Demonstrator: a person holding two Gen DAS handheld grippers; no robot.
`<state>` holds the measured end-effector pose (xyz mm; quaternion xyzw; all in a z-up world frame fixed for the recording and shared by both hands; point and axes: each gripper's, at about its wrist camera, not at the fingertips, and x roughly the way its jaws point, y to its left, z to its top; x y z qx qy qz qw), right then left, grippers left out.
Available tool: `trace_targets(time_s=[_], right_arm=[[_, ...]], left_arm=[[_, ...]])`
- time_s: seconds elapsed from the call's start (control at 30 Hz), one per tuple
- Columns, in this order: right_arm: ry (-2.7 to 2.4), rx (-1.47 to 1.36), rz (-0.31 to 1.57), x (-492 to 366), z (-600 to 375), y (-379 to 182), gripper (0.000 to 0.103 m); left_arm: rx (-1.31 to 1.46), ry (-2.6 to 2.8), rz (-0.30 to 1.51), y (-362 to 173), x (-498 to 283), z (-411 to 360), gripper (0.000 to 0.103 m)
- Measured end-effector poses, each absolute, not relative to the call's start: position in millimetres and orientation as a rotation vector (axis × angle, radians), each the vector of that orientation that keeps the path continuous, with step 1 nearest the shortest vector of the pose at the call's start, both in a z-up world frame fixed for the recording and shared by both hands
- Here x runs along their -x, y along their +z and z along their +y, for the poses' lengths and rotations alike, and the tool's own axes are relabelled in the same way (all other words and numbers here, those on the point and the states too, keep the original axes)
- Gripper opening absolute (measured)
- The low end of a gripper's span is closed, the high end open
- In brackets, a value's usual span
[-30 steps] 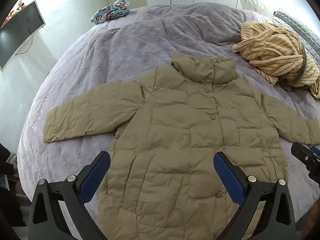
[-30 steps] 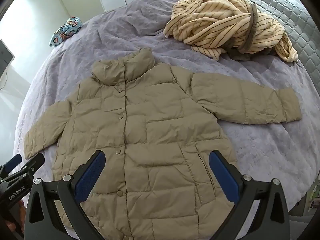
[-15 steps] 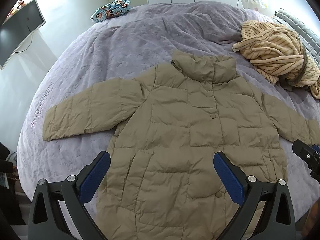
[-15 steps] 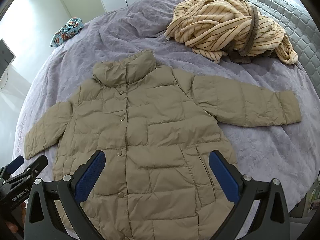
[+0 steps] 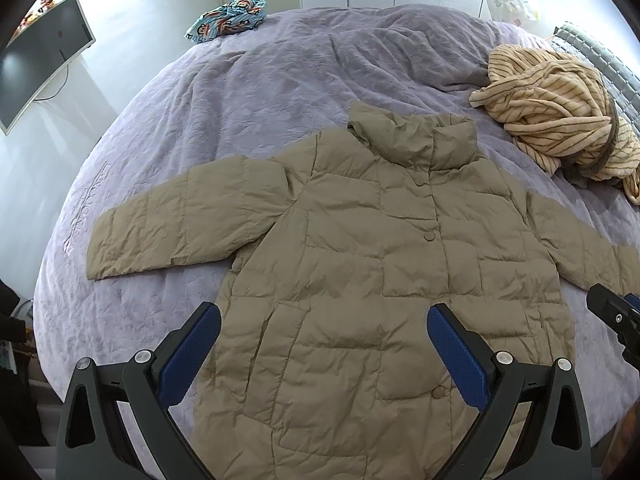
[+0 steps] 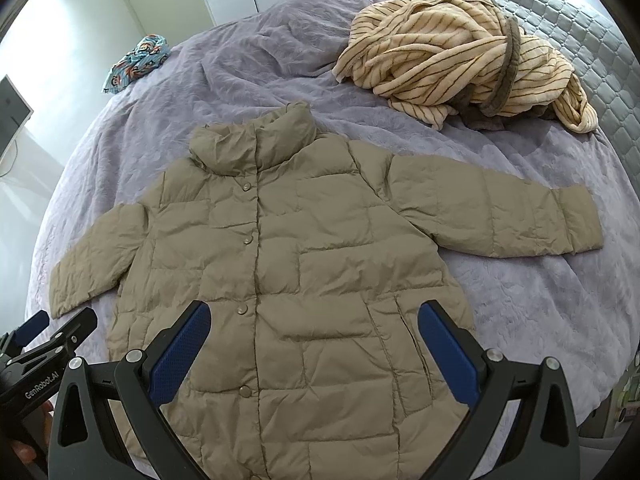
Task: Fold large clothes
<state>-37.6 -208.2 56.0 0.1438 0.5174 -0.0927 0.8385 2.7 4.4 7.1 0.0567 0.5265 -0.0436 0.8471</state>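
Note:
A khaki quilted puffer jacket (image 5: 360, 264) lies flat and face up on the purple bedspread (image 5: 248, 92), buttoned, both sleeves spread out sideways; it also shows in the right wrist view (image 6: 288, 264). My left gripper (image 5: 320, 344) is open and empty, hovering above the jacket's lower left part. My right gripper (image 6: 312, 344) is open and empty, above the jacket's lower right part. The left gripper's body shows at the lower left of the right wrist view (image 6: 44, 344).
A crumpled cream striped robe (image 6: 460, 60) lies at the bed's far right, near the grey headboard (image 6: 592, 52). A patterned blue cloth (image 5: 228, 16) sits at the far left corner. A monitor (image 5: 36, 64) hangs on the left wall. White wardrobe doors stand behind.
Both grippers have drifted slightly back and up; the jacket appears a little lower in both views. The jacket itself has not moved.

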Motion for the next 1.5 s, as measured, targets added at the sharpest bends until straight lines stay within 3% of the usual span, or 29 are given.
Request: trace_targets(time_s=[1.5], right_arm=[[-0.2,-0.297,1.096,35.6,-203.7,57.8,0.103]], left_arm=[[-0.107,-0.086,1.11,9.1,-7.1,6.5,0.103]])
